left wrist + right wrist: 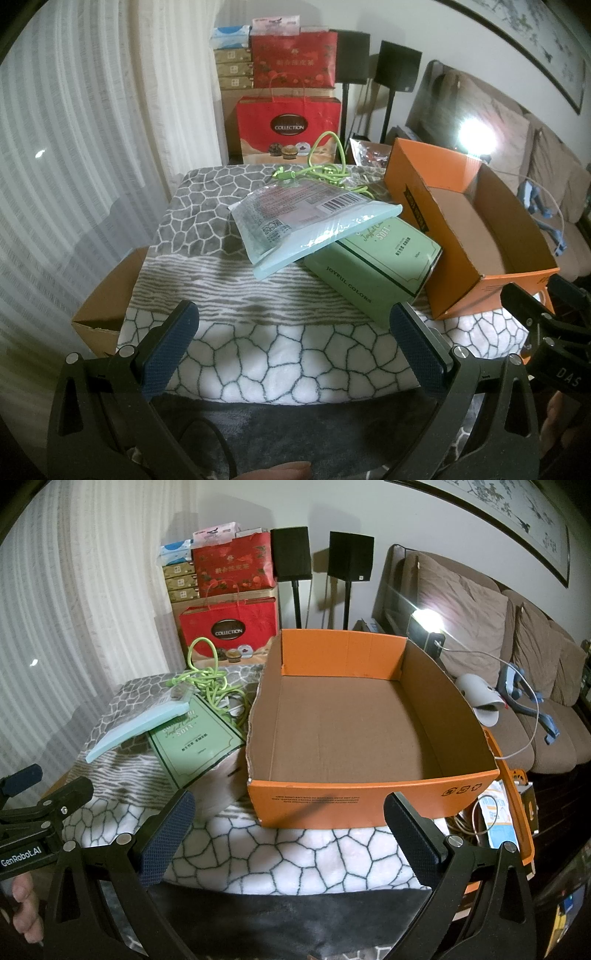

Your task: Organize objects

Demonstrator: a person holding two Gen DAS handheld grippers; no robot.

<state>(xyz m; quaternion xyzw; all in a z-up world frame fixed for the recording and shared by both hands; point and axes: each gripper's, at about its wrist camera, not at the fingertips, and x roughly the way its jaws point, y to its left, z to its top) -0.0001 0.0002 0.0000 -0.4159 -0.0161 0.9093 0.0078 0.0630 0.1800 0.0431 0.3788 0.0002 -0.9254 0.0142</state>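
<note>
While you hold both tools back at the near edge of the patterned blanket [258, 354], your left gripper [293, 347] is released, its 2 blue pads spread wide with nothing between them. Your right gripper [288, 830] is spread just as wide and also grasps nothing.

Ahead of your right gripper stands the orange cardboard box [369, 805], open at the top, with bare brown cardboard across its floor; nothing lies in it. It sits on the blanket, and its left wall stands just beside the green tissue pack [373, 269], though you cannot tell whether they touch.

That green pack lies on the blanket, tilted, and in the right wrist view a white roll-like shape [221, 786] shows under its near corner. Resting across its far end is the flat pale-blue packet [306, 221], wrapped in clear plastic, barcode up, its left end overhanging the blanket. Behind both, the lime-green cable [321, 171] lies in a loose tangle near the far edge.

At the left, a plain brown carton [107, 306] sits beside the blanket; its contents are hidden. Beyond the far edge stands a red gift bag [288, 129], with more boxes stacked above it.
</note>
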